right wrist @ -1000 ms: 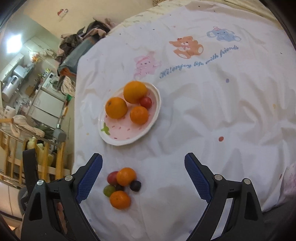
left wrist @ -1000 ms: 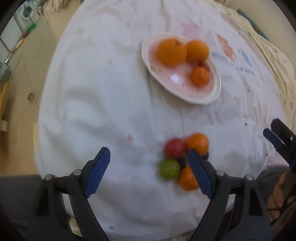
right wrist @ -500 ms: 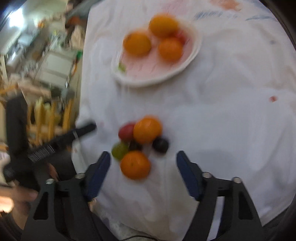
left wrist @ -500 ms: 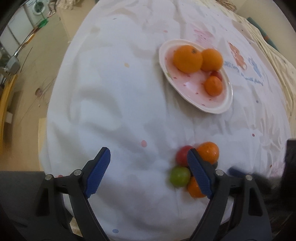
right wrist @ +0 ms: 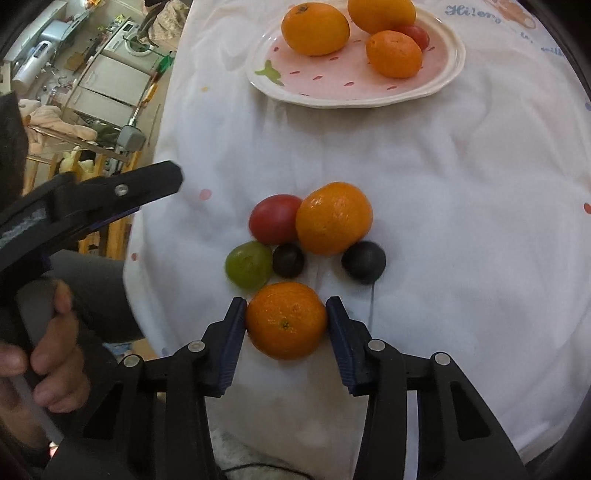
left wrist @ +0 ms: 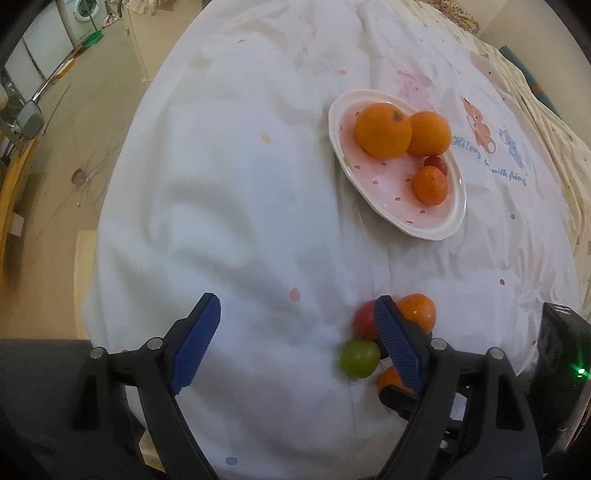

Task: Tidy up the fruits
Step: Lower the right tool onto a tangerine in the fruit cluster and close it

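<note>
The right tool (right wrist: 286, 325) points steeply down at the near mandarin (right wrist: 286, 320), its jaws closing with the fruit between them. The blue pads (right wrist: 232, 345) lie at the fruit's two sides, touching or all but touching; a firm grip is not shown. The mandarin rests on the white sheet (right wrist: 461, 206).

Just beyond it lies the rest of the loose cluster: a green grape (right wrist: 248, 264), a dark grape (right wrist: 288, 260) beside it, a second dark grape (right wrist: 364, 262) a little to the right, a red tomato (right wrist: 275, 218) and a bigger mandarin (right wrist: 333, 218) touching the tomato.

Farther off sits the pink-spotted plate (right wrist: 295, 83), holding two oranges — one (right wrist: 314, 28) on the left, one (right wrist: 380, 14) behind — a small mandarin (right wrist: 394, 54) and a cherry tomato (right wrist: 417, 35).

The left tool (left wrist: 297, 339) hangs wide open over bare sheet (left wrist: 240, 221), nothing between its jaws. Its right finger (left wrist: 397, 347) covers part of the cluster in the left wrist view, where the green grape (left wrist: 359, 358), the tomato (left wrist: 365, 323) and the bigger mandarin (left wrist: 417, 312) show. The plate (left wrist: 428, 221) lies well beyond. In the right wrist view a hand (right wrist: 48, 362) grips the left tool's handle at the left edge.
</note>
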`<state>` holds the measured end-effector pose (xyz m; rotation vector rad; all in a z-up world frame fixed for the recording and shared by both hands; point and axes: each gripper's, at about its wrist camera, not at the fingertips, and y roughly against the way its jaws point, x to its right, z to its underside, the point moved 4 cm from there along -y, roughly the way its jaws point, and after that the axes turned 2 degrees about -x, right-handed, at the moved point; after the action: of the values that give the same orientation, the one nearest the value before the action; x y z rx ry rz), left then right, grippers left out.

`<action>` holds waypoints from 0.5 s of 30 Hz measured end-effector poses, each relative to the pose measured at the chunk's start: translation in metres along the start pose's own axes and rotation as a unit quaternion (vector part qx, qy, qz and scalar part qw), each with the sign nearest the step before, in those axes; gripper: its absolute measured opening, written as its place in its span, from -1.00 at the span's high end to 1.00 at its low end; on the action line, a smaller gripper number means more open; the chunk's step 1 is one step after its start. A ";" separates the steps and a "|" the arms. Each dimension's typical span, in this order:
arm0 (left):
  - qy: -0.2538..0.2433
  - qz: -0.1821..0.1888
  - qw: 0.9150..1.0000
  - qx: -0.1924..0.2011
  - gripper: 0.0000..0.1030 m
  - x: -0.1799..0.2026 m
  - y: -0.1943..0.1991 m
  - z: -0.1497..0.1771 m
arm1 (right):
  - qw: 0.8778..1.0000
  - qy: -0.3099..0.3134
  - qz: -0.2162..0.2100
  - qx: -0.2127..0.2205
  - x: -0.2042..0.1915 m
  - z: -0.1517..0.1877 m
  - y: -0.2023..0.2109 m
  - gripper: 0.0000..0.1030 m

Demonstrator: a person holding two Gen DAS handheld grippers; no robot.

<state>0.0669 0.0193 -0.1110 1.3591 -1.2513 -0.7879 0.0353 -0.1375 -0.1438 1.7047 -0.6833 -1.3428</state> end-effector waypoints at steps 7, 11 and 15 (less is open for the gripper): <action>-0.016 -0.003 1.000 -0.012 -0.59 0.008 -0.003 0.002 | 0.998 -0.010 0.018 0.063 0.019 -0.012 0.055 0.11; -0.039 -0.009 0.999 -0.028 -0.59 0.016 -0.011 0.007 | 0.995 -0.024 0.027 0.095 0.036 -0.026 0.083 0.11; -0.057 0.017 0.996 -0.065 -0.30 0.025 -0.018 0.010 | 0.991 -0.055 0.018 0.123 0.061 -0.036 0.101 0.11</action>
<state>0.0678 -0.0100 -0.1258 1.1989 -1.2853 -0.9163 0.0941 -0.2276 -0.0844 1.8109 -0.9722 -1.3806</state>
